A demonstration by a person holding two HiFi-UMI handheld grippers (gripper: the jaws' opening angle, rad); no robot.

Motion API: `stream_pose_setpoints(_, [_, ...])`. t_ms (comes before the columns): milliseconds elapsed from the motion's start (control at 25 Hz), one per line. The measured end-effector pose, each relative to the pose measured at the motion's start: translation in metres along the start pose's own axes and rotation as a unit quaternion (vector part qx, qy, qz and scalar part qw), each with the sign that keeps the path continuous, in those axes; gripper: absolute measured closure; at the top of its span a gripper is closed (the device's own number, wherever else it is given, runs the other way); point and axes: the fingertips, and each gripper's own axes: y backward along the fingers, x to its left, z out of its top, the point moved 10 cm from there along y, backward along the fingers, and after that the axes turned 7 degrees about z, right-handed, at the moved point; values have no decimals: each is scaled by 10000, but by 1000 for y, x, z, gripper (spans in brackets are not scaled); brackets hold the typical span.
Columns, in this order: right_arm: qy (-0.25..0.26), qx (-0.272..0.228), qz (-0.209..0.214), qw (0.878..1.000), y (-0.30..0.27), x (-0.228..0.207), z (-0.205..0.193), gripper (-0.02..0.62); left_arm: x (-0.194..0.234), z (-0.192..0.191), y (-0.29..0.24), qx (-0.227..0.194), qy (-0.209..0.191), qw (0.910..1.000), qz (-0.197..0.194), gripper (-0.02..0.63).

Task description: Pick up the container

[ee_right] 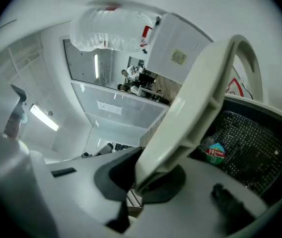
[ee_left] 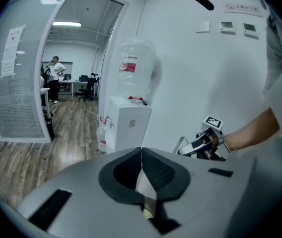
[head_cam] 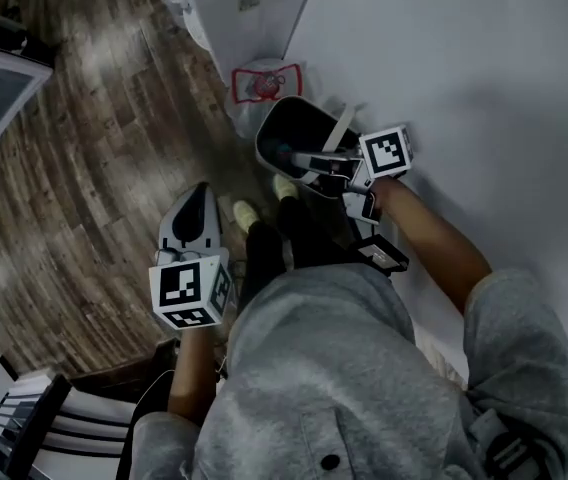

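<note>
container [head_cam: 282, 128] hangs by its pale handle [ee_right: 200, 93], clamped in the right gripper [ee_right: 140, 175], beside the wall [head_cam: 484, 58]. left gripper [ee_left: 142, 155] closed, empty. advise firm grip, level carry, no swinging.

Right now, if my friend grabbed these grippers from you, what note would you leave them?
Right gripper: fingers shut on the pale handle.
Left gripper: fingers together, nothing between them.
Container: a dark bin hanging from that handle beside the white wall. It seems to be off the floor. A small labelled item lies inside.
Done: the container is gripped and picked up.
Left: probably just hold firm and carry it. No set-down spot shows.
</note>
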Motion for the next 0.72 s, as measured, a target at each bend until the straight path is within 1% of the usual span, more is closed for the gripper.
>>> stream_pose_setpoints(200, [180, -157, 235, 9994, -4, 70, 13, 569, -3, 24, 27, -227, -116, 9997, -42, 591])
stream_pose_setpoints(320, [243, -150, 343, 9990, -6, 102, 16, 569, -9, 32, 37, -373, -139, 9992, -70, 591])
stream_pose_setpoints(560, [310, -154, 381, 9987, -8, 154, 15, 569, -10, 44, 58, -568, -159, 9982, -75, 591])
stream_pose_setpoints(720, [510, -79, 305, 9982, -4, 171, 17, 569, -13, 57, 62, -745, -236, 9969, -69, 591])
